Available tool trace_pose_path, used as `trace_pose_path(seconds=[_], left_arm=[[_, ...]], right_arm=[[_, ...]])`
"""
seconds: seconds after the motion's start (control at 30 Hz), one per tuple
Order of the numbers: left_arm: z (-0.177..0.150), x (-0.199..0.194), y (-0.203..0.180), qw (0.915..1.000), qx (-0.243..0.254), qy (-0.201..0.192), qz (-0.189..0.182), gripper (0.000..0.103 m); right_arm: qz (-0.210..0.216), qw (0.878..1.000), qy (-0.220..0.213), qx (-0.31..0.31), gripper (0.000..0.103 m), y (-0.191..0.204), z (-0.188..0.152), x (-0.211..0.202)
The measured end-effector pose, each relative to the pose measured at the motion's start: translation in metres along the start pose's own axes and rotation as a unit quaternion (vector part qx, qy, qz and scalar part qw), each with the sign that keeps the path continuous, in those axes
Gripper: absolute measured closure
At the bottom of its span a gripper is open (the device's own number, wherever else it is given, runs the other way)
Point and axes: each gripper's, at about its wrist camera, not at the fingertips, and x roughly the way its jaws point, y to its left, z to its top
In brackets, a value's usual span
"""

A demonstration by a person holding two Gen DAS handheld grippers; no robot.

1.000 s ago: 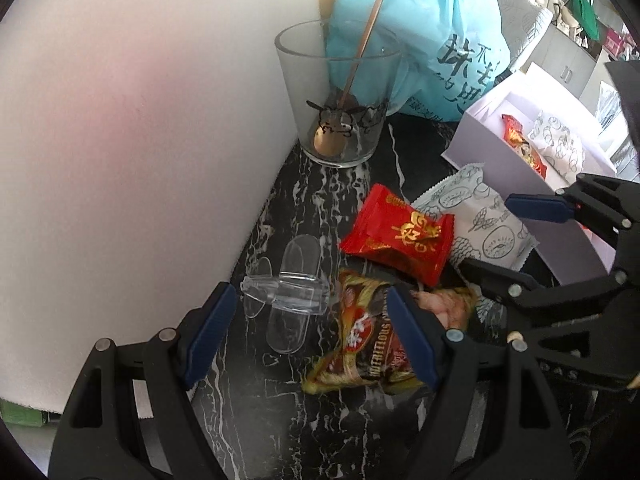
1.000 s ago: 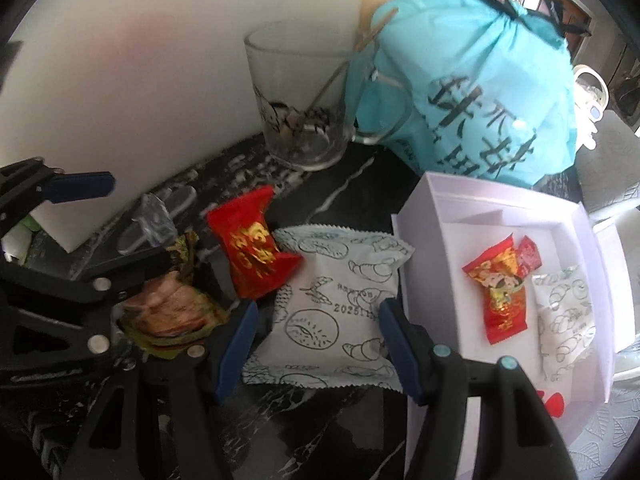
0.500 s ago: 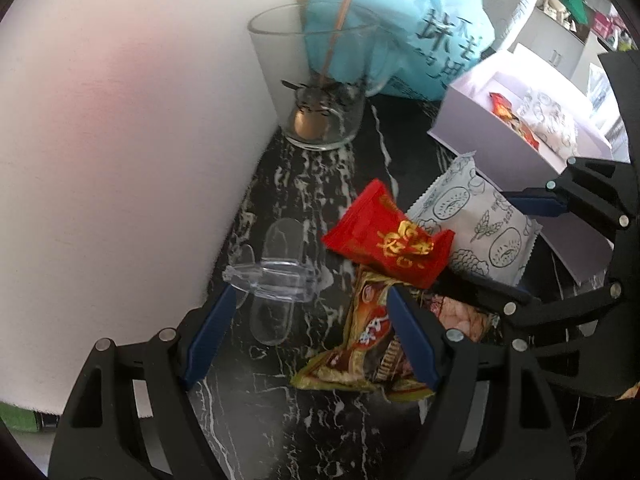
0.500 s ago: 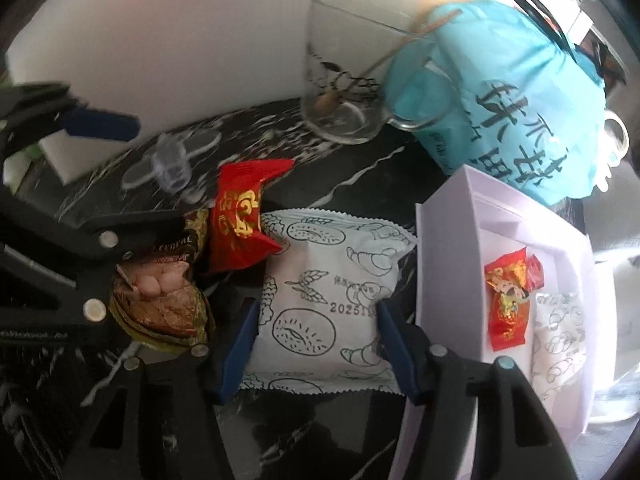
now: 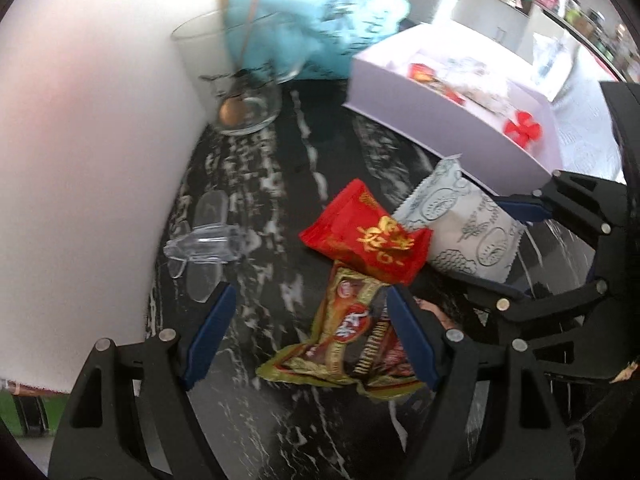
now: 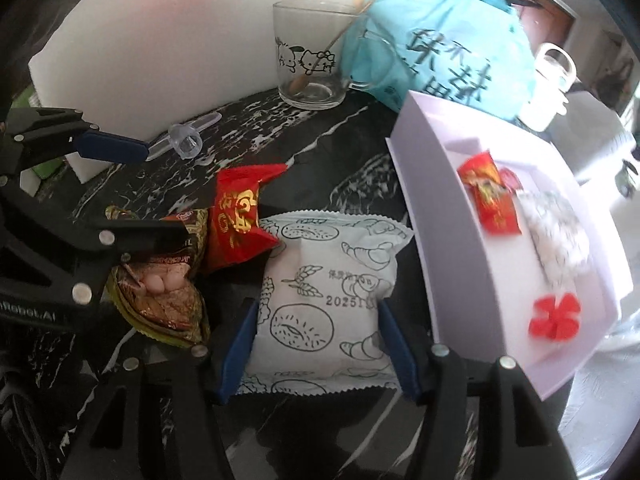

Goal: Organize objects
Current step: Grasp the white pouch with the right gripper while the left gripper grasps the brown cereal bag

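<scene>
Your right tool (image 6: 316,344) straddles the white packet (image 6: 320,304) on the table (image 6: 352,160), pads apart; left tool (image 5: 308,336) open (over the brown wrapper (image 5: 344,344)). Risk: snagging the red packet (image 6: 240,220).

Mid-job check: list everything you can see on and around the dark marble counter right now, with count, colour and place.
white printed snack packet: one, white with black drawings, on the counter between the right tongs' fingers
red snack packet: one, red and gold, left of the white packet, overlapping it
brown-gold snack packet: one, by the left tongs' right finger
white box: one, right side, holding a red packet, a white packet and a red flower shape
glass cup: one, clear, cartoon print, by the wall, stick inside
clear plastic piece: one, near the wall
blue bag: one, behind the box
left tongs: black, blue pads, open
right tongs: black, blue pads, straddling the white packet
</scene>
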Motion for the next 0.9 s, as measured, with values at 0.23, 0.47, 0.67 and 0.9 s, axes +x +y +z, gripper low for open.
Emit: trace_pose_path(seconds=[0.23, 0.47, 0.67, 0.9], left_arm=[[-0.009, 0.003, -0.007, 0.9975, 0.007, 0.017, -0.068, 0.021], [-0.017, 0.003, -0.021, 0.994, 0.035, 0.029, -0.099, 0.019], [-0.02, -0.015, -0.019, 0.9941, 0.044, 0.001, -0.099, 0.019], [-0.028, -0.021, -0.033, 0.9936, 0.068, -0.002, -0.09, 0.019]], right_arm=[[0.046, 0.996, -0.025, 0.069, 0.03, -0.012, -0.01, -0.001], [0.05, 0.995, -0.027, 0.085, 0.029, -0.014, -0.011, 0.001], [0.05, 0.994, -0.031, 0.092, 0.029, -0.014, -0.012, -0.003], [0.033, 0.995, -0.036, 0.089, 0.029, -0.011, -0.015, -0.007]])
